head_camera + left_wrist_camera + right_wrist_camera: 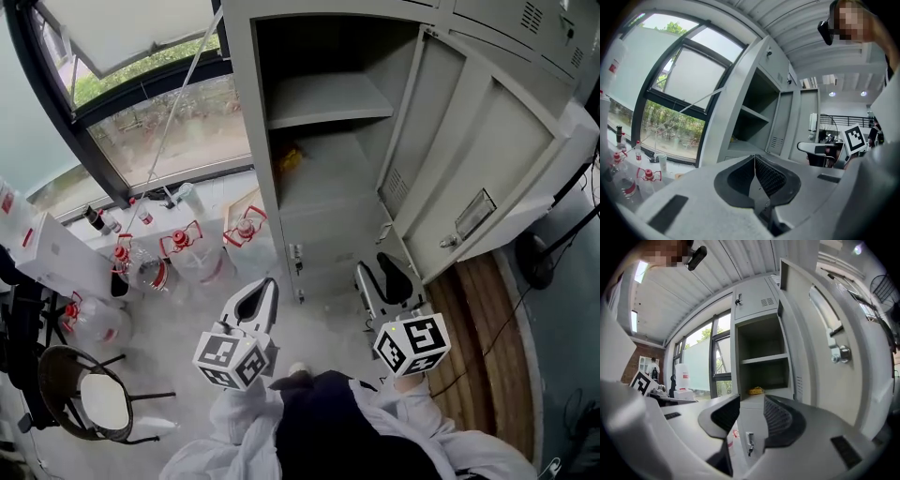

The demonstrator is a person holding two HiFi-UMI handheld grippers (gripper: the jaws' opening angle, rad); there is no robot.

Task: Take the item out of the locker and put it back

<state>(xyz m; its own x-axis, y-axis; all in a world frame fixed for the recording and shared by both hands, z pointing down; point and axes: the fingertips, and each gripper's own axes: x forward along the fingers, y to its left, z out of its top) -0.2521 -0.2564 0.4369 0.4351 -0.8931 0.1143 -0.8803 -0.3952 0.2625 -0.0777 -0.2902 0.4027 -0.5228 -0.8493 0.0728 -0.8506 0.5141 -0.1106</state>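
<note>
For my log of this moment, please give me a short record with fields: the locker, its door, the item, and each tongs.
locker: open
door: swung wide to the right
item: yellow, deep on the lower shelf, toward the left
left tongs: shut, empty, outside the locker
right tongs: open, empty, outside the locker
task: item not yet taken out

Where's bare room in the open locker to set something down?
Upper shelf is bare. Lower compartment floor is free from the yellow item at its back left to the door side. Window-side floor is crowded with bottles.
</note>
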